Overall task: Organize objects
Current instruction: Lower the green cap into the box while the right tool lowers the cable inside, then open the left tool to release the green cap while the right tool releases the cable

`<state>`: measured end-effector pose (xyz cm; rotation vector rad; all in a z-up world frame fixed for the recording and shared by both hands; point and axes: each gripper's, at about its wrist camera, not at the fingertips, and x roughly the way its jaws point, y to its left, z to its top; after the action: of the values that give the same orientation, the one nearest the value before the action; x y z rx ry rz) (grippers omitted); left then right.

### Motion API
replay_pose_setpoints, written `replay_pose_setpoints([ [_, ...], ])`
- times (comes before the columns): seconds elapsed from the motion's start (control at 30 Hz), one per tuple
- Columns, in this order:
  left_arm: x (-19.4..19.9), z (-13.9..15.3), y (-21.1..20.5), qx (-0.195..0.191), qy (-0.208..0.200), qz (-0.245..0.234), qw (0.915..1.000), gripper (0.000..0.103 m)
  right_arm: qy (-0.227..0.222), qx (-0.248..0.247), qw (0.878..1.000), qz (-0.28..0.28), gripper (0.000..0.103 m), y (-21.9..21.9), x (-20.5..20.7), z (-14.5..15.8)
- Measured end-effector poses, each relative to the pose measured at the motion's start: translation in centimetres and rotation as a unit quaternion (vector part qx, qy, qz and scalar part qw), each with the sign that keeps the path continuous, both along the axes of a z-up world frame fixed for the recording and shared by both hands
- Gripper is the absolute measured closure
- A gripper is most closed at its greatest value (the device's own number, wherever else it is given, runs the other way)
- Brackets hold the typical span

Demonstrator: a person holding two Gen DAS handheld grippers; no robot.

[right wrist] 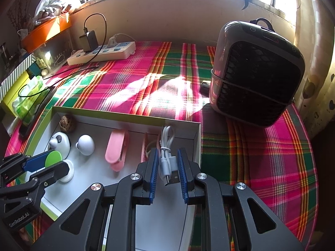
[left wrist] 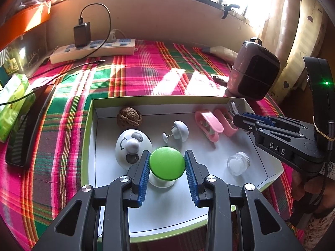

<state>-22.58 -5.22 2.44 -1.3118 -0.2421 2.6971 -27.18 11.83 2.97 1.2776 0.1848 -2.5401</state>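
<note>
- The left tongs [left wrist: 167, 163] are set around the green-capped knob [left wrist: 167, 164] inside the shallow box [left wrist: 167, 99]; both blue pads [left wrist: 144, 177] touch the sides of the green cap, so they are holding it.
- The knob's white base rests on the box floor just below the cap.
- Just ahead and to the left of the left tongs lies a white oval gadget [left wrist: 133, 146] with grey spots, touching the outer side of the left pad.
- Farther ahead sit a white dome pin [left wrist: 178, 130] and, at the back wall, a brown walnut [left wrist: 129, 117].
- Ahead and to the right of the left tongs lie two pink clips [left wrist: 209, 125]; nearer on the right, a small clear jar [left wrist: 238, 163] lies tilted.
- The right tongs [right wrist: 167, 171] are narrow, at the box's right corner, with a bundled white USB cable [right wrist: 167, 159] between the pads [right wrist: 153, 173]; the pads sit close beside the cable, but I cannot tell whether they are pinching it.
- The cable's plug end points back toward the right tongs' camera.
- Well ahead and to the right of the right tongs, a dark fan heater [right wrist: 255, 73] stands on the plaid cloth [right wrist: 146, 79] covering the counter.
- Far ahead on the left lies a white power strip [right wrist: 102, 52] with a black charger plugged in.
</note>
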Motion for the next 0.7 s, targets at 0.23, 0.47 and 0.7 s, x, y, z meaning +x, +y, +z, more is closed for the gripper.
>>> replay_pose_setpoints([
  [0.23, -0.06, -0.1, 0.09, -0.001, -0.001, -0.001, 1.0, 0.072, 0.003, 0.004, 1.0, -0.002, 0.083, -0.07, 0.06, 0.07],
  [0.47, -0.23, -0.22, 0.08, -0.004, -0.003, -0.001, 1.0, 0.072, 0.003, 0.004, 1.0, -0.002, 0.083, -0.08, 0.08, 0.07],
  [0.7, -0.24, -0.21, 0.04, -0.002, -0.003, -0.001, 1.0, 0.069, 0.003, 0.002, 1.0, -0.003, 0.083, -0.11, 0.08, 0.13],
])
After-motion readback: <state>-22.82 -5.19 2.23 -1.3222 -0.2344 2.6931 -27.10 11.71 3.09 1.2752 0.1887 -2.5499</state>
